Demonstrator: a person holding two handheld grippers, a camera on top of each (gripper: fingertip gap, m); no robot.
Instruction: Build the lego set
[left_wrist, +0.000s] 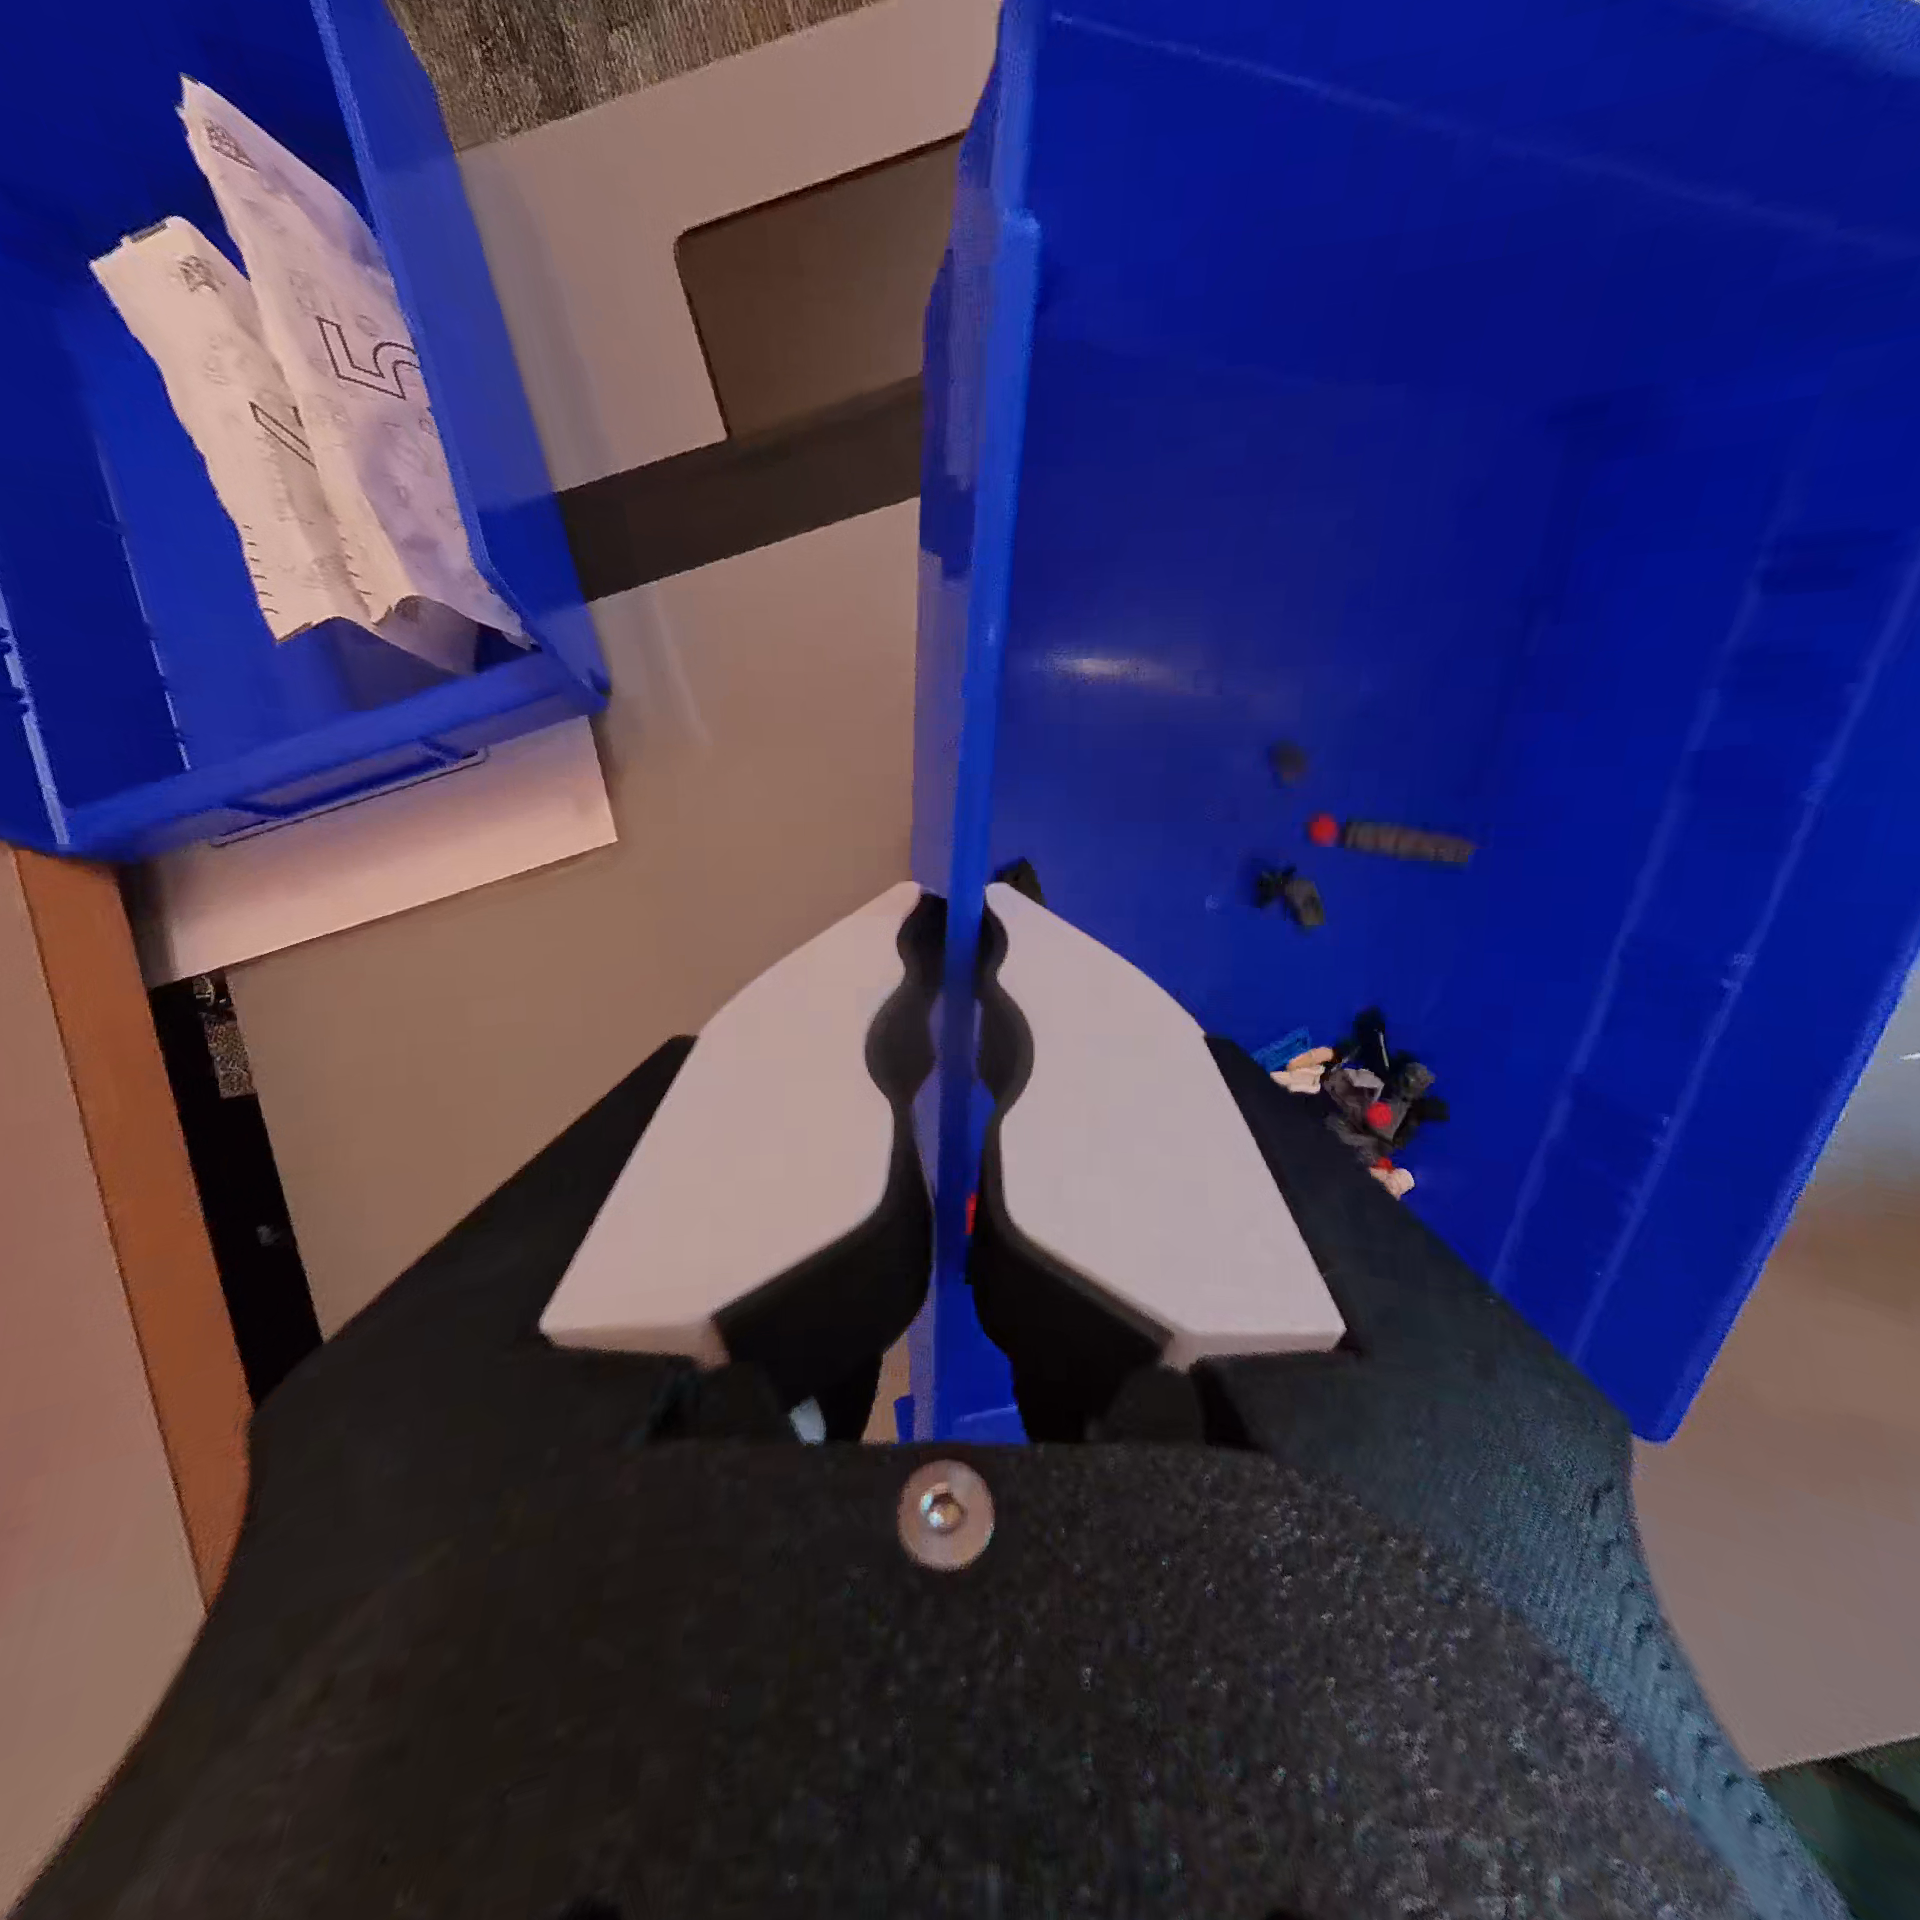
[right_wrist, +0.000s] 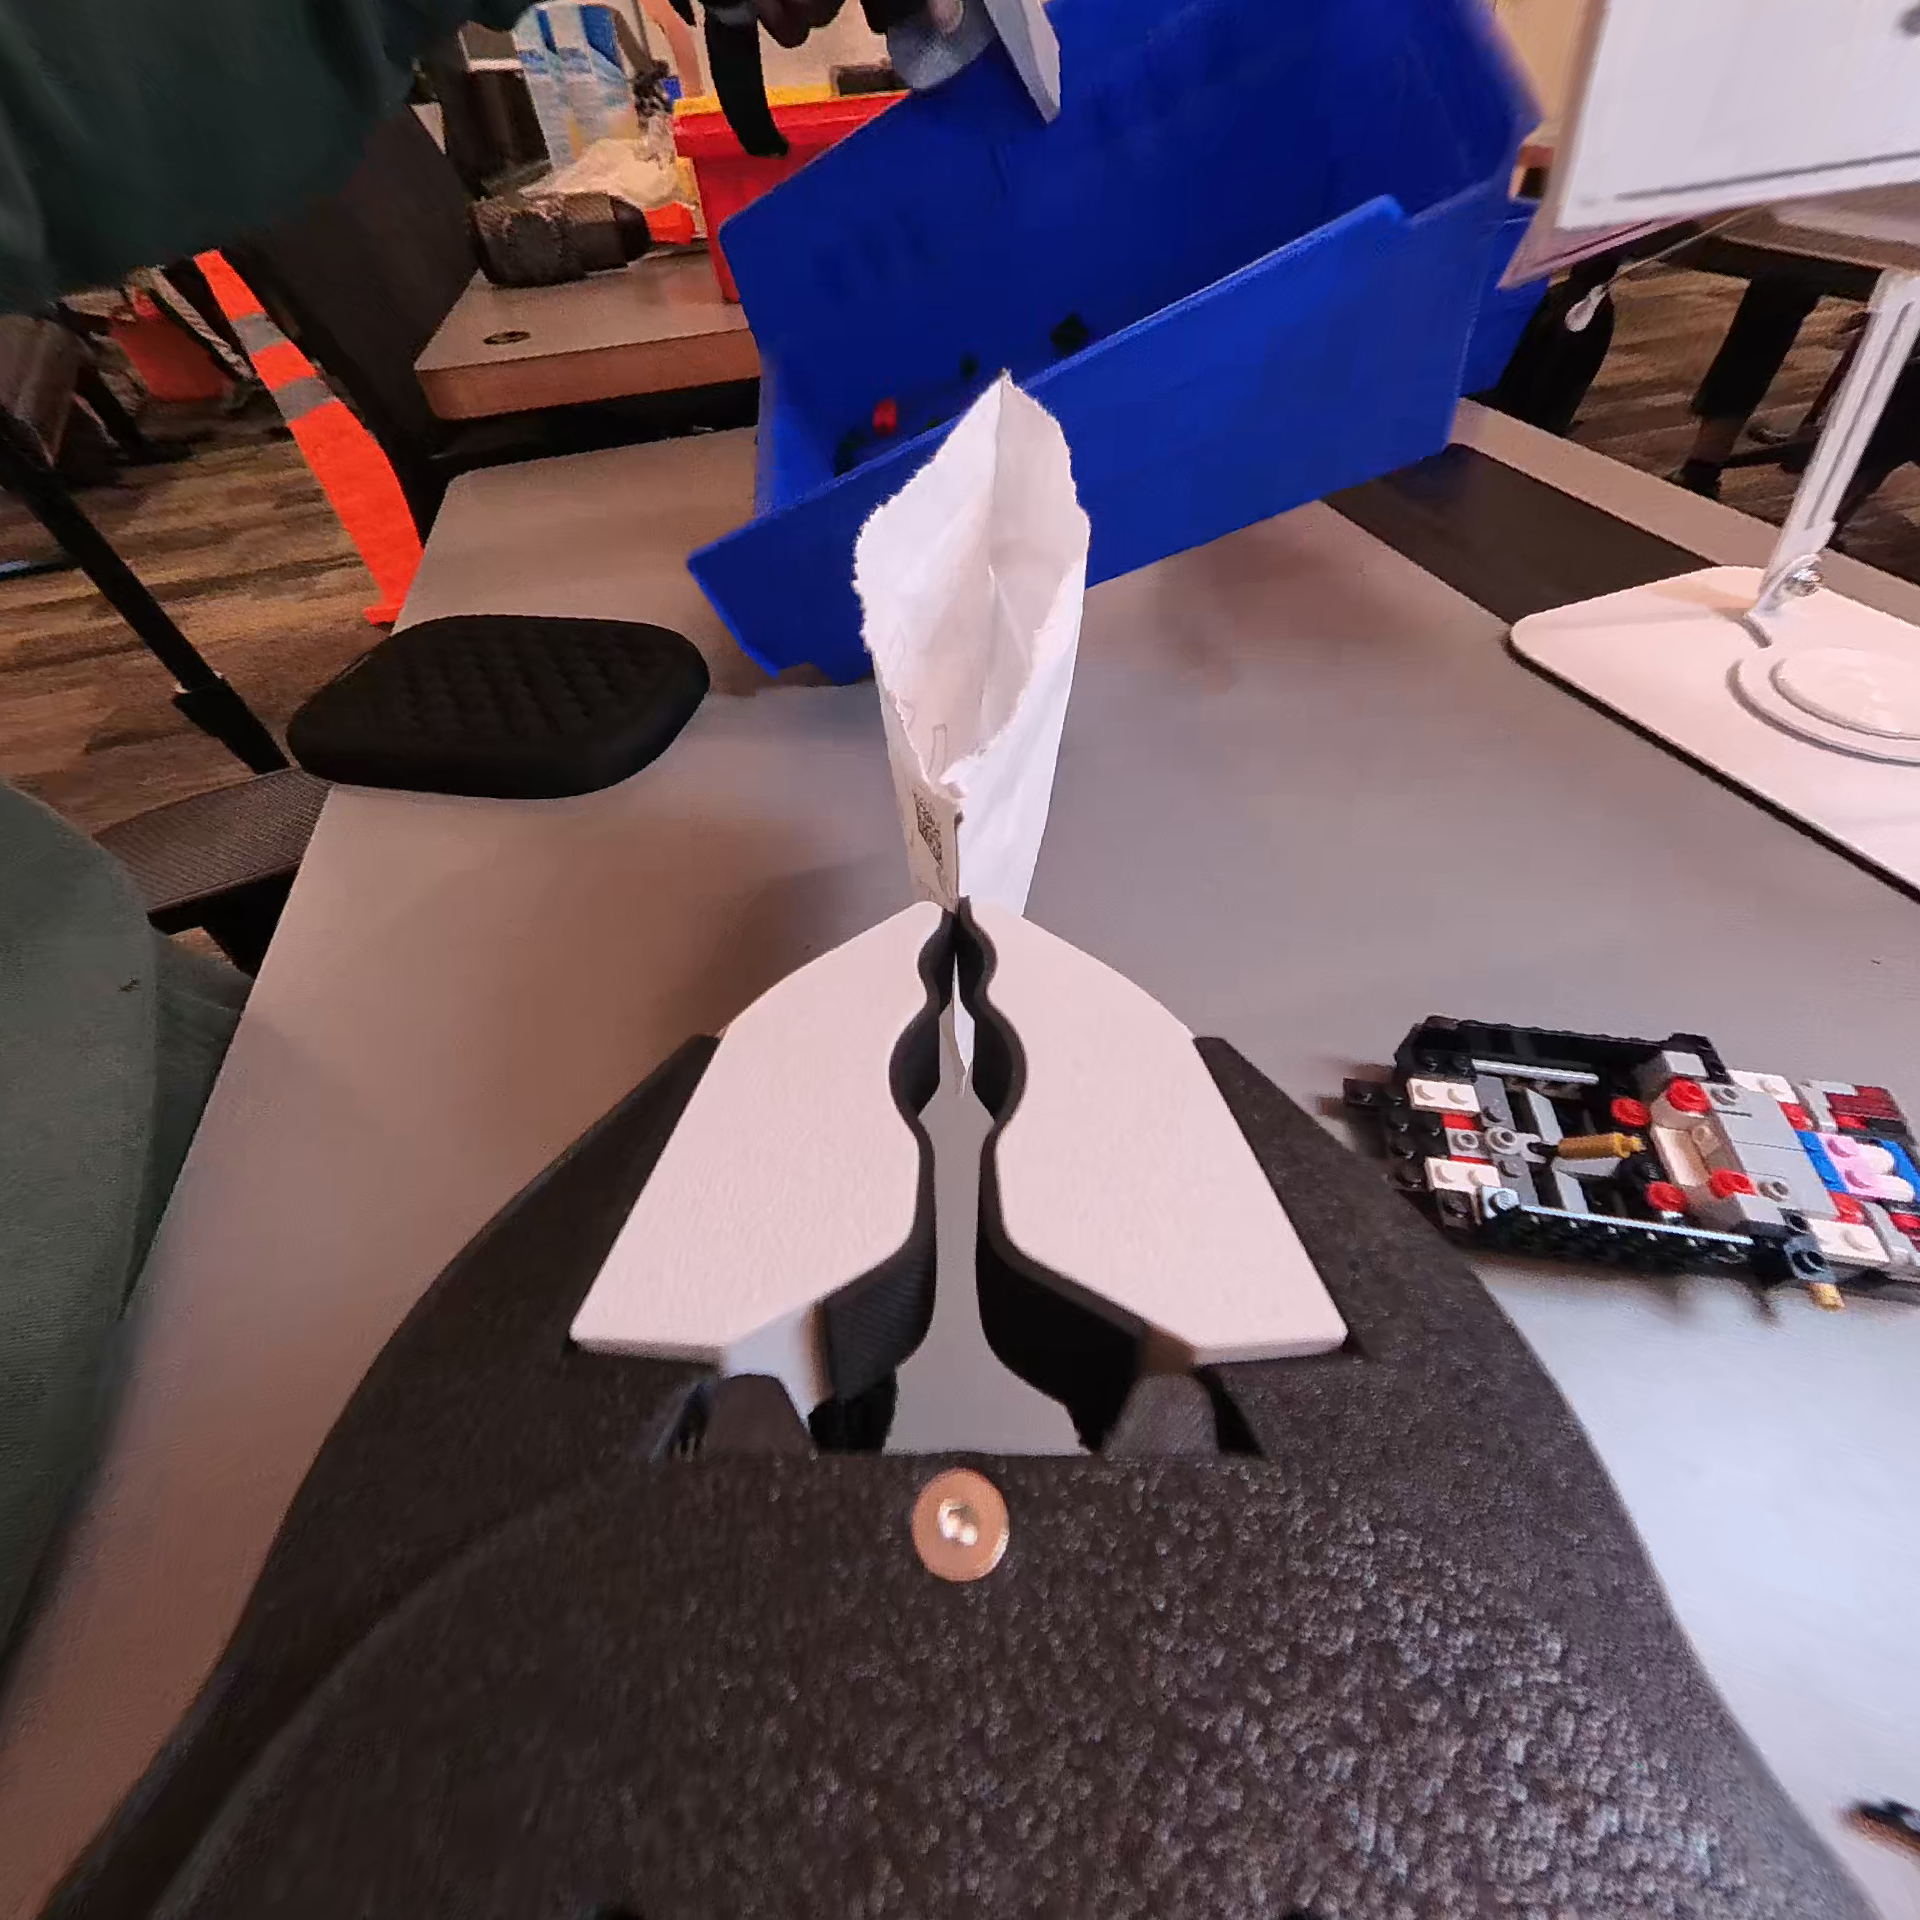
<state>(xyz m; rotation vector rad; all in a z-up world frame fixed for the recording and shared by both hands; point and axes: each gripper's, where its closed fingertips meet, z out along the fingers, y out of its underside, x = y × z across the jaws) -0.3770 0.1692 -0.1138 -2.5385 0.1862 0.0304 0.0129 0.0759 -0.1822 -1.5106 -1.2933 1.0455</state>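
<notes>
Lego chassis (right_wrist: 1652, 1153) right of right jaws pinching paper bag (right_wrist: 977, 644); left jaws clamping blue bin (left_wrist: 1455, 623) wall.

- Big outlined numbers and small print are seen on the white paper bags (left_wrist: 312, 395) in the blue bin (left_wrist: 499, 582).
- A small printed code is seen on the white paper bag (right_wrist: 977, 644).
</notes>
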